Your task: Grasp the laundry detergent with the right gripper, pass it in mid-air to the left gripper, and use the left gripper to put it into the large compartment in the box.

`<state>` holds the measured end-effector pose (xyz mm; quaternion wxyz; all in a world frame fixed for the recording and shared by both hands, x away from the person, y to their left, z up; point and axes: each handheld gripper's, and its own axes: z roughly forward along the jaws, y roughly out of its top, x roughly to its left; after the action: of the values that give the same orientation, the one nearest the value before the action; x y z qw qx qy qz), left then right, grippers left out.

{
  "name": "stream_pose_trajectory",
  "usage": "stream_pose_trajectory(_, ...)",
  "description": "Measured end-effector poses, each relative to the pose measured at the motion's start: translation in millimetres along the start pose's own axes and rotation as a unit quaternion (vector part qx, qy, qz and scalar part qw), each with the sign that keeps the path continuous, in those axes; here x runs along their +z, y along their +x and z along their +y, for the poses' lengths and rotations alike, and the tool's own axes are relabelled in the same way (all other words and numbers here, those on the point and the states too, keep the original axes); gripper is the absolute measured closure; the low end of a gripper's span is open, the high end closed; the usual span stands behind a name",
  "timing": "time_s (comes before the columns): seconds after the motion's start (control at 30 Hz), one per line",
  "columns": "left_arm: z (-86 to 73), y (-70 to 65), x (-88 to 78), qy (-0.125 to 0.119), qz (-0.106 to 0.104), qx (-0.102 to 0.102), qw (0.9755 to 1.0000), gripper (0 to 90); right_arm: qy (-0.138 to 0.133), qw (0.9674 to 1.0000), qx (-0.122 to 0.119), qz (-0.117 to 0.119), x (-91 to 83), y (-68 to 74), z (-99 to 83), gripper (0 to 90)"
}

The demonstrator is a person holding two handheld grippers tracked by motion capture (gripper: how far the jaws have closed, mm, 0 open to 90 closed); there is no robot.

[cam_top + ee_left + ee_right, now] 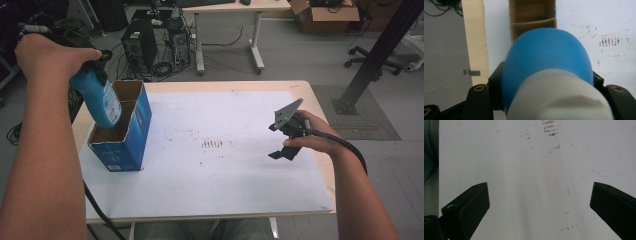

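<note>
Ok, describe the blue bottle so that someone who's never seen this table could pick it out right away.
Start at the white-topped table and go to its left edge, where an open blue cardboard box with an inner divider stands. The blue bottle hangs tilted over the box's near compartment, clamped in the left gripper. It is the one rounded, glossy plastic thing there, with a pale label on its side.

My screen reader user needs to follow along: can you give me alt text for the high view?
The left gripper holds a blue bottle bottom-down over the near compartment of an open blue cardboard box at the left of a white-topped table. The right gripper hovers open and empty over the table's right side.
</note>
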<state>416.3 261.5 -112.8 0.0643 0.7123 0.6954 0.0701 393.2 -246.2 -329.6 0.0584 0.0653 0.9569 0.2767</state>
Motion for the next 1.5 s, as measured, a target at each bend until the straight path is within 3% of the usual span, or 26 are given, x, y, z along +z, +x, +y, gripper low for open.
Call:
stream_pose_trajectory(0.23, -0.5, 0.9, 14.5, 0.005, 0.001, -0.001, 1.0, 38.5, -0.002, 1.0, -0.002, 0.002, 2.8, -0.4, 2.4, 2.5)
stream_pose_trajectory(0.6, -4.4, -1.4, 41.8, 0.014, 0.004, 0.012, 0.9998, 38.5, -0.002, 1.0, -0.001, 0.002, 4.7, -0.1, 3.3, 2.5)
stream_pose_trajectory(0.83, -5.6, -7.3, 62.2, 0.025, 0.021, 0.021, 0.9992, 38.5, -0.003, 1.0, -0.001, 0.002, 6.0, 0.1, 4.1, 2.5)
stream_pose_trajectory(1.0, -5.8, -8.2, 72.4, 0.03, 0.017, 0.024, 0.9991, 38.5, -0.003, 1.0, -0.001, 0.003, 6.4, 0.5, 5.4, 2.5)
stream_pose_trajectory(1.5, -8.5, -6.8, 109.8, 0.049, 0.021, 0.022, 0.9983, 38.5, -0.001, 1.0, 0.0, 0.005, 9.8, 0.2, 3.9, 2.6)
